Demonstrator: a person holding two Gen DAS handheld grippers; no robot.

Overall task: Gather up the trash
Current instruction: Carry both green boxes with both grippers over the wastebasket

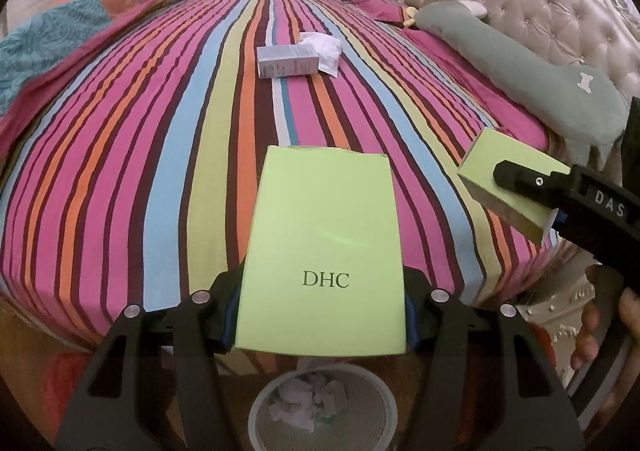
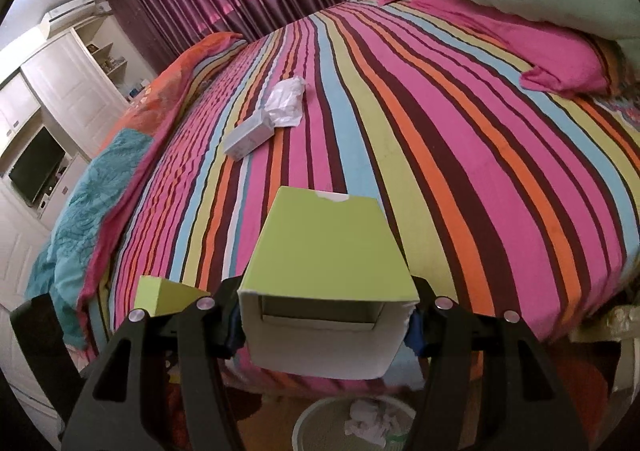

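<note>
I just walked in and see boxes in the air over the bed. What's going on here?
A person is clearing trash off the striped bed, a handheld gripper in each hand. The left gripper is shut on a green DHC box; the right gripper is shut on a second green box, open at its near end. Both hang near the bed's edge, above a wastebasket already holding crumpled paper. A grey box and a white wrapper lie on the bed.

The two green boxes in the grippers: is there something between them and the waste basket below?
Nothing visible is. The left gripper holds the DHC box directly above the waste basket, which is open-topped with crumpled paper inside. The right gripper holds the open-ended green box with the basket below it too.
</note>
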